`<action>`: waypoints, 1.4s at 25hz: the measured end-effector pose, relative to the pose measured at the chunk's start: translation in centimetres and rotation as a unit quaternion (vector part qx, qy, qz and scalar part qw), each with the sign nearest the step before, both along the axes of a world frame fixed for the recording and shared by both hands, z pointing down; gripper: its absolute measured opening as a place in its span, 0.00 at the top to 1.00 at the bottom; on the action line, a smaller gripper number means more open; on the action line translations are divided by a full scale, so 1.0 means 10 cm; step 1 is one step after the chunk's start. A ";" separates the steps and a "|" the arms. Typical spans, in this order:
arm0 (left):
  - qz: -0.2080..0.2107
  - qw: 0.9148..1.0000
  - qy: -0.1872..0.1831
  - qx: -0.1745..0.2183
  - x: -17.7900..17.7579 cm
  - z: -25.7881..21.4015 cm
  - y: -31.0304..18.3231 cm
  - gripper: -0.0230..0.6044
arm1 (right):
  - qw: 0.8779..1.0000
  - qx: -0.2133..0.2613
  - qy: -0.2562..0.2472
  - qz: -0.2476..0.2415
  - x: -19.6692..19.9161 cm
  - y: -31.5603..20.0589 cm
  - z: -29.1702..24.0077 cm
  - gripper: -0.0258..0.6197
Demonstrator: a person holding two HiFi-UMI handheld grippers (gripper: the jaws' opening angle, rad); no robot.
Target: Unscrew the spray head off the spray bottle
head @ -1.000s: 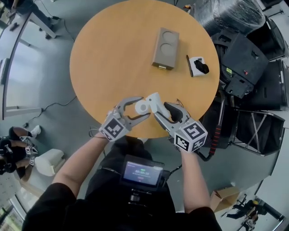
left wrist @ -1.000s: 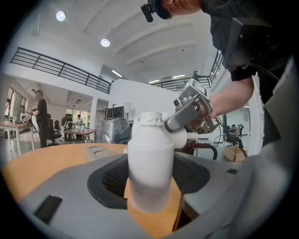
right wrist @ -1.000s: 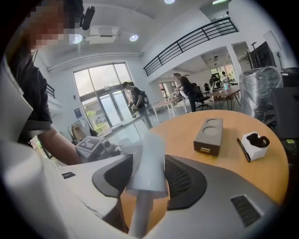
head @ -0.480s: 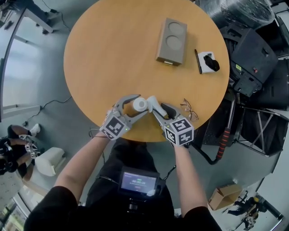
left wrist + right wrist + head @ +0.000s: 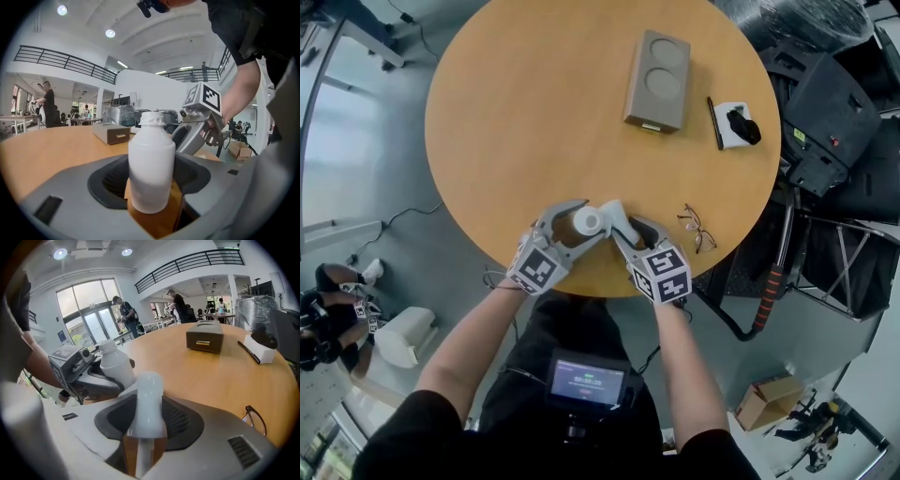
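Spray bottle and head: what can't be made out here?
- Left gripper view: spray bottle contents, hidden by its opaque wall.
- Right gripper view: spray head tube end, lost at the bottom edge.
- Head view: bottle's mouth too small to see inside; black item on white pad too small to identify.

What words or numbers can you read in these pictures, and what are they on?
Nothing here can be read for certain.
Chest screen: a line of light digits, too small to read.
Marker cubes: black-and-white square patterns only, no letters.
White bottle: plain, no label.
Box on the table: no print can be made out.
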State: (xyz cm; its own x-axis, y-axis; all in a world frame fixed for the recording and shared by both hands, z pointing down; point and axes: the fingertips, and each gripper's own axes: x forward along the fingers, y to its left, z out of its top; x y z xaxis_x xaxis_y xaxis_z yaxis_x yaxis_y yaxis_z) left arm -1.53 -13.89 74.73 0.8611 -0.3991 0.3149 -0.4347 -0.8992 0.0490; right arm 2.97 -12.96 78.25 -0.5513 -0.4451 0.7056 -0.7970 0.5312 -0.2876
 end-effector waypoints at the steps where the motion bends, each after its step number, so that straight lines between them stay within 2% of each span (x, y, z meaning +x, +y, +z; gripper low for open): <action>1: 0.002 1.000 -0.001 0.001 0.00 0.01 0.01 0.47 | 1.000 -0.001 -0.001 0.002 0.00 -0.01 0.00 0.67; 11: 0.013 1.000 -0.015 0.010 -0.03 -0.01 0.06 0.45 | 1.000 0.000 -0.011 0.009 0.00 -0.04 -0.03 0.67; 19: 0.017 1.000 -0.007 0.016 -0.10 -0.42 0.04 0.38 | 0.999 0.019 -0.034 0.017 0.02 -0.10 -0.41 0.65; 25: 0.009 0.999 0.007 0.031 -0.17 -1.07 0.05 0.38 | 0.995 0.068 -0.065 0.031 0.09 -0.19 -1.05 0.65; 29: 0.010 1.000 0.023 -0.002 -0.20 -1.61 0.14 0.37 | 0.983 0.130 -0.124 0.033 0.03 -0.15 -1.86 0.65; 32: 0.009 0.999 0.048 -0.022 -0.22 -2.16 0.20 0.44 | 0.966 0.192 -0.172 0.019 -0.02 -0.09 -2.66 0.65; 35: 0.016 0.997 0.073 -0.015 -0.21 -2.78 0.28 0.47 | 0.946 0.254 -0.200 -0.003 -0.08 0.03 -3.38 0.65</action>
